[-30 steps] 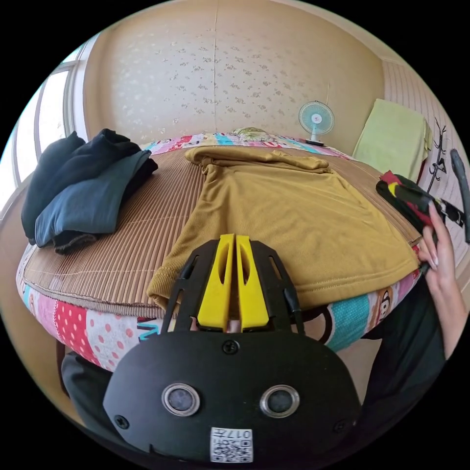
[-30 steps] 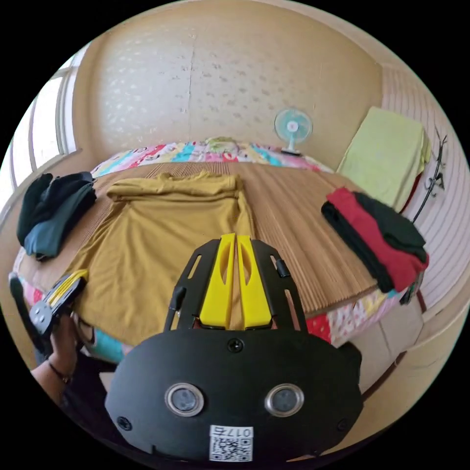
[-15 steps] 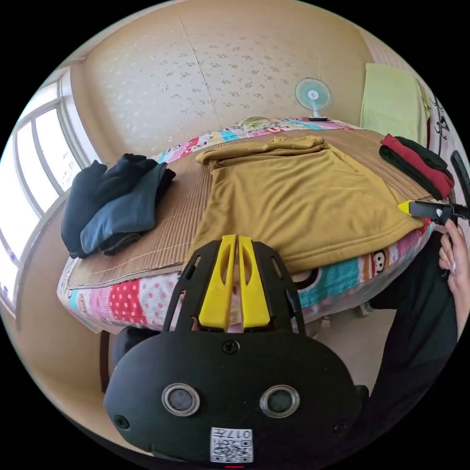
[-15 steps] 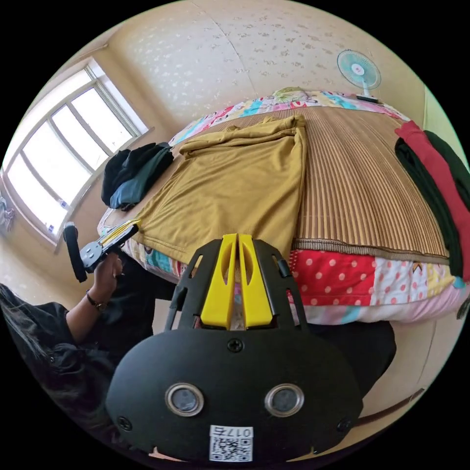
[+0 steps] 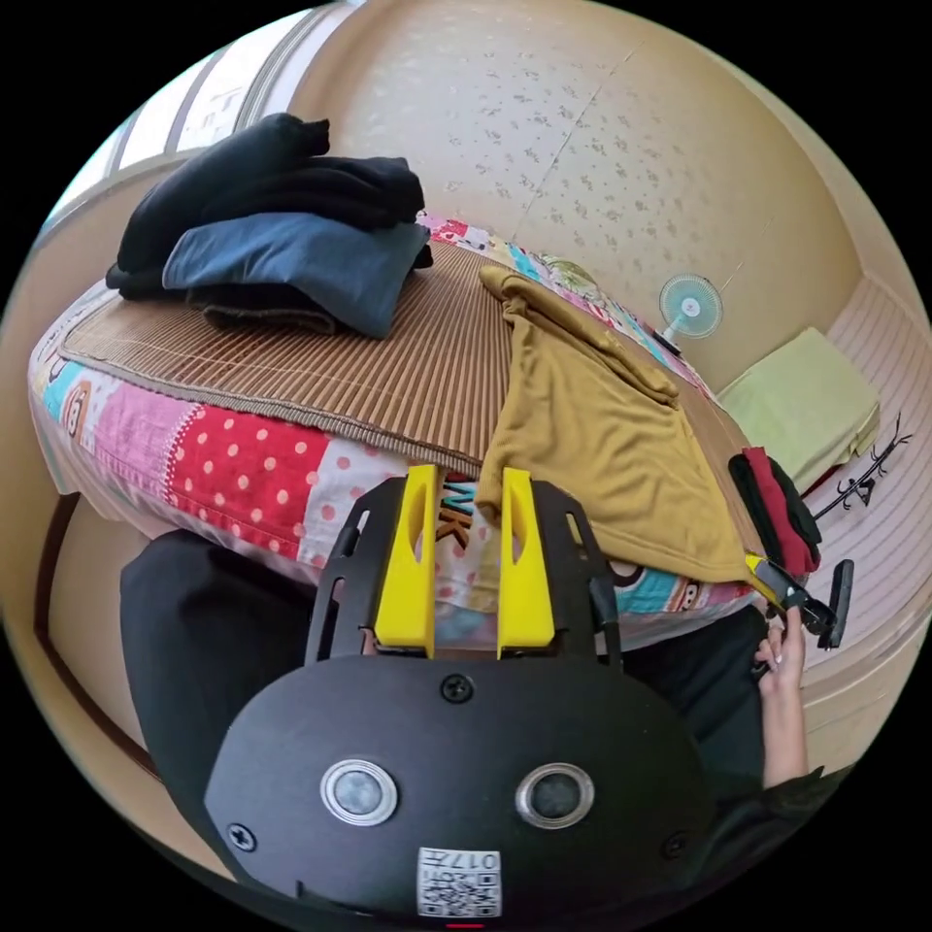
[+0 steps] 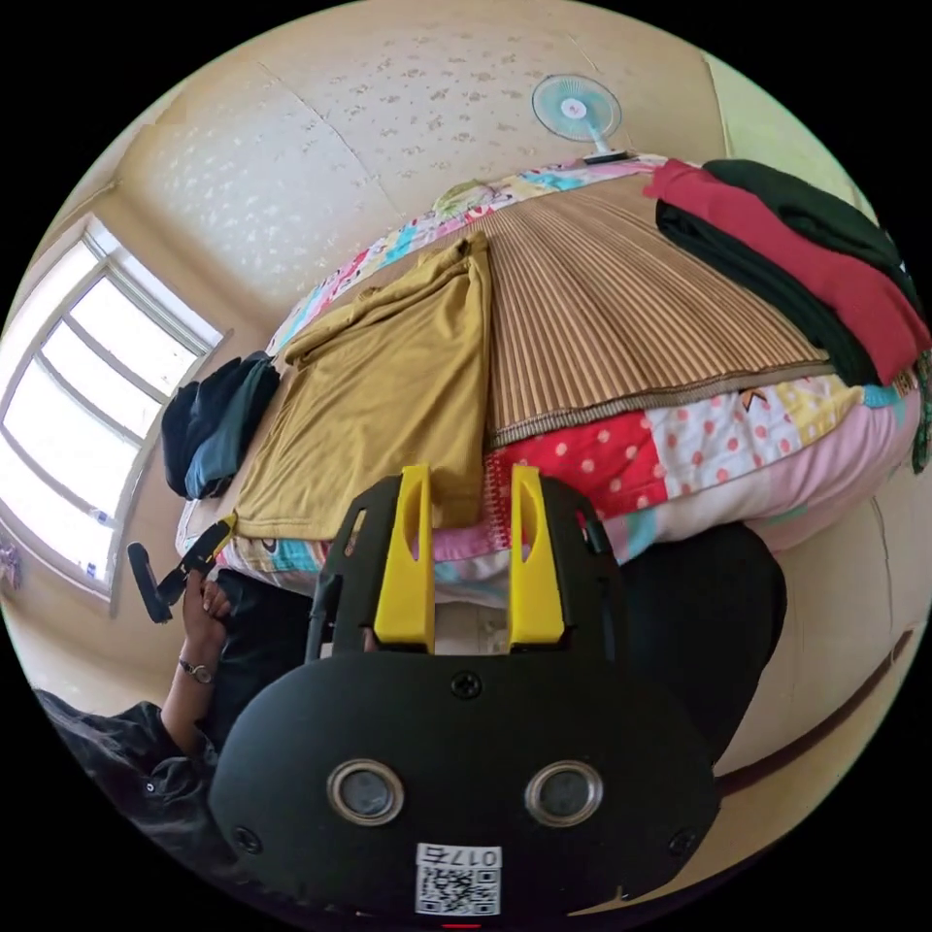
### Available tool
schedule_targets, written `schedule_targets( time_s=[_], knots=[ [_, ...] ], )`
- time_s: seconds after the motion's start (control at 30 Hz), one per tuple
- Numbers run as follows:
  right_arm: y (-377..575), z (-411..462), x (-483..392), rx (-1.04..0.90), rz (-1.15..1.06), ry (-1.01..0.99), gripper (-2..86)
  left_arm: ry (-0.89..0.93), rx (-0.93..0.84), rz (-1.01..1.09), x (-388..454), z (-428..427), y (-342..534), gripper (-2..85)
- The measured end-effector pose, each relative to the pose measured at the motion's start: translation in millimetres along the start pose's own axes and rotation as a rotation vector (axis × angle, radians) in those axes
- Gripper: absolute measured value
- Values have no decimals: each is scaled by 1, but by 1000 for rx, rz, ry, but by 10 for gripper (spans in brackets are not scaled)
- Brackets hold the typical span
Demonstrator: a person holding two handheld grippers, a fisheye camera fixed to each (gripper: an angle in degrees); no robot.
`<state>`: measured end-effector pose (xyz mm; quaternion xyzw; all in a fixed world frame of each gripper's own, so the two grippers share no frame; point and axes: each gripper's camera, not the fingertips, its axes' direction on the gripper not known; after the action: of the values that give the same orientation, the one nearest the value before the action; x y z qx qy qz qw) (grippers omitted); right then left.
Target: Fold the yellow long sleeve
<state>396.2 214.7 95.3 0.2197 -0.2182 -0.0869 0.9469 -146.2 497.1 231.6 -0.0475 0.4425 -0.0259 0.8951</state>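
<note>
I have just spread both grippers' jaws, left gripper [image 5: 466, 558] and right gripper [image 6: 470, 555], empty at the yellow long sleeve's [image 5: 602, 447] hem corners, ready to grasp.

Count, both views:

- Yellow long-sleeve shirt [image 5: 602, 437]: 1, flat on mat.
- Dark clothes stack [image 5: 282, 233]: 1 pile, approx. 3 pcs (black on top, blue mid, dark under; exact no. hard to tell).
- Red/dark stack [image 6: 796, 252]: 1 pile, 3 layers showing: dark green, red, black.
- Woven mat [image 6: 621, 311]: 1.
- Patchwork bed [image 5: 194, 456]: 1.
- Desk fan [image 6: 578, 107]: 1.
- Light green cloth [image 5: 806, 408]: 1, by wall.
- Window [image 6: 78, 427]: 1, several panes.
- Grippers: 2. Left gripper [image 5: 466, 563] w/ 2 yellow jaws apart; right gripper [image 6: 470, 558] same, 2 jaws apart.
- Hands seen: 2, 1 per view, one hand [image 5: 782, 660] and the other hand [image 6: 199, 607].
</note>
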Motion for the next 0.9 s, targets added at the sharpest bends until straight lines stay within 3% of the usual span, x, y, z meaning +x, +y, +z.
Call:
schedule_targets(
  time_s=[0.2,0.27,0.4,0.57,0.73,0.9],
  knots=[
    [-2,-35,0,-3,57,-167,40,178,-4,-27,6,-41,-2,42],
    [5,-79,3,104,30,-302,35,354,112,-11,8,-87,0,37],
    [7,-154,-5,230,-74,-384,31,332,212,82,37,-161,2,29],
    [22,-275,-47,476,-171,-470,29,401,463,156,82,-279,17,18],
    [43,-340,-116,640,-164,-312,29,371,580,113,111,-335,18,10],
    [-6,-305,-130,649,-101,-231,30,331,550,72,138,-292,-44,2]
  ],
)
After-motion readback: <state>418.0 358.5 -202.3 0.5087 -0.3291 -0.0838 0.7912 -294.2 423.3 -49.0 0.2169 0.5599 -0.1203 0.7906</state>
